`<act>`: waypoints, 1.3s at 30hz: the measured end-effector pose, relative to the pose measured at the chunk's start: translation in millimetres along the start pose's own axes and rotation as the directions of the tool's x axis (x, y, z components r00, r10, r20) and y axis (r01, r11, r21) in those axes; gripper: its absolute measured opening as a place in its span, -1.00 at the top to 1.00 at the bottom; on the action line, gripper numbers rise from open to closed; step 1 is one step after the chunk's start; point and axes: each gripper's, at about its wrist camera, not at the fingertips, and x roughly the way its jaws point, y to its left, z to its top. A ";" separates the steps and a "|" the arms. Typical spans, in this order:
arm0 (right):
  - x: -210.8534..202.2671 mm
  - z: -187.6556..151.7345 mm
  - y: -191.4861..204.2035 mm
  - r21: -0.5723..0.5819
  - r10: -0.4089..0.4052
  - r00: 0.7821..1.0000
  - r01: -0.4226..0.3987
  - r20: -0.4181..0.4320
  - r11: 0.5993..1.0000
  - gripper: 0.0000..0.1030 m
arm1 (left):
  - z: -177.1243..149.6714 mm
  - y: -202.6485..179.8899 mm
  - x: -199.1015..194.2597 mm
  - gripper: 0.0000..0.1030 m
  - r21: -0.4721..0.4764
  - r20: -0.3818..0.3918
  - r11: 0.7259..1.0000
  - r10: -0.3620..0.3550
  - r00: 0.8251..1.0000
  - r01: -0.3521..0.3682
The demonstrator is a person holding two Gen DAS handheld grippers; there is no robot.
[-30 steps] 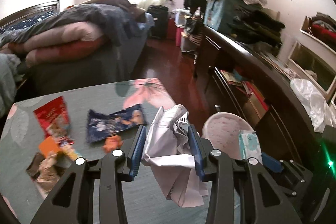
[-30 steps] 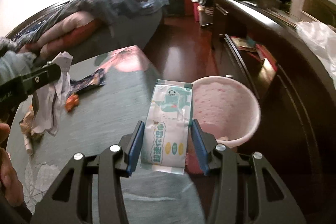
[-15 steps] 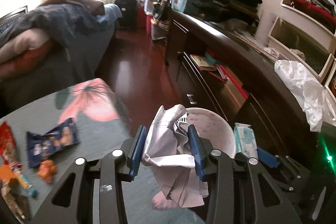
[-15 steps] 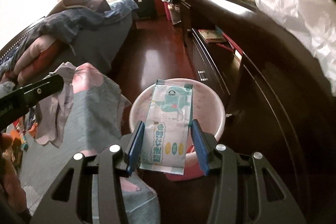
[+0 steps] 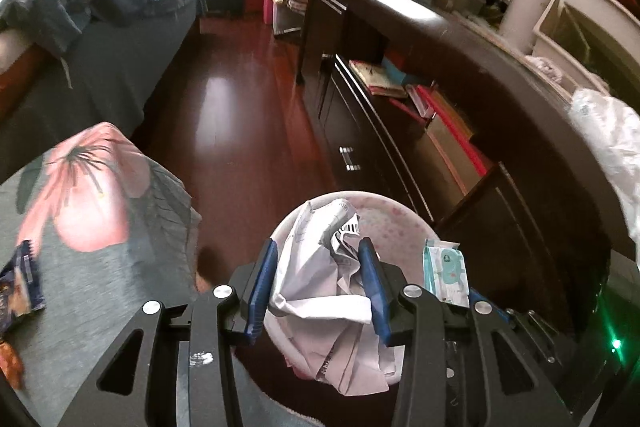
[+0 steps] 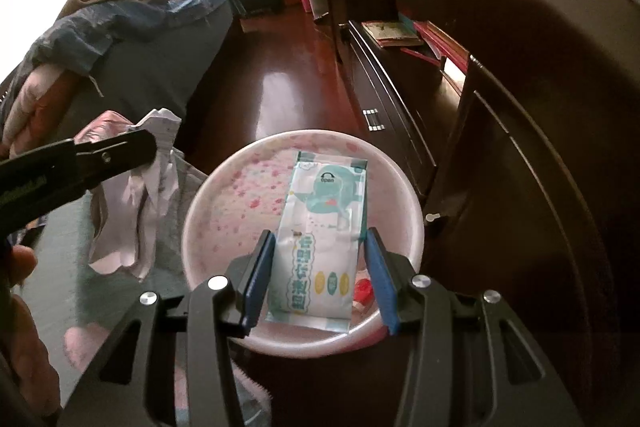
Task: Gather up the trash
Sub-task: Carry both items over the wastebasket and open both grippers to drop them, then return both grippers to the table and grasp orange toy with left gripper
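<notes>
My left gripper (image 5: 318, 259) is shut on a crumpled white paper (image 5: 324, 291) and holds it over the near rim of the pink trash bin (image 5: 392, 215). My right gripper (image 6: 320, 247) is shut on a pale green wet-wipe pack (image 6: 324, 239) and holds it above the open pink bin (image 6: 240, 203). The wipe pack also shows in the left wrist view (image 5: 445, 277), beside the bin's right rim. The left gripper with the paper (image 6: 152, 187) shows at the left of the right wrist view, beside the bin.
A table with a grey floral cloth (image 5: 92, 227) lies to the left, with a blue snack wrapper (image 5: 18, 287) on it. A dark cabinet with drawers (image 5: 400, 131) runs along the right. A bed (image 5: 100, 39) stands at the far left. Red wooden floor (image 5: 240, 107) lies between.
Both grippers have moved right, off the table and over the pink bin, each still holding its item. The table trash has slid out of view to the left.
</notes>
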 end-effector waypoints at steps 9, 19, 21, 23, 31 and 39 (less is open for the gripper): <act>15.8 0.6 -2.9 -0.018 -0.039 0.999 0.039 0.005 0.999 -0.21 | 4.1 1.0 0.9 -0.56 -0.008 0.041 1.000 0.020 0.999 -0.019; -8.8 -5.7 3.5 -0.021 -0.047 0.999 0.048 0.023 0.999 -0.35 | 0.0 8.8 -32.3 -0.75 -0.022 0.098 0.999 0.049 0.994 -0.047; -18.3 -7.7 8.5 -0.026 -0.039 0.999 0.040 0.033 0.999 -0.38 | -4.5 11.5 -42.6 -0.83 -0.021 0.105 0.997 0.072 0.992 -0.071; -29.3 -10.3 14.9 -0.035 -0.030 0.999 0.031 0.040 0.999 -0.41 | -8.1 14.0 -51.0 -0.84 -0.025 0.115 0.996 0.086 0.990 -0.083; -77.5 -24.2 53.7 -0.097 0.033 0.995 -0.024 0.093 0.995 -0.61 | -30.7 35.2 -96.7 -0.93 -0.054 0.165 0.986 0.166 0.972 -0.159; -110.2 -34.9 92.7 -0.170 0.114 0.988 -0.095 0.107 0.981 -0.71 | -53.8 85.7 -119.4 -0.92 -0.160 0.130 0.957 0.264 0.956 -0.243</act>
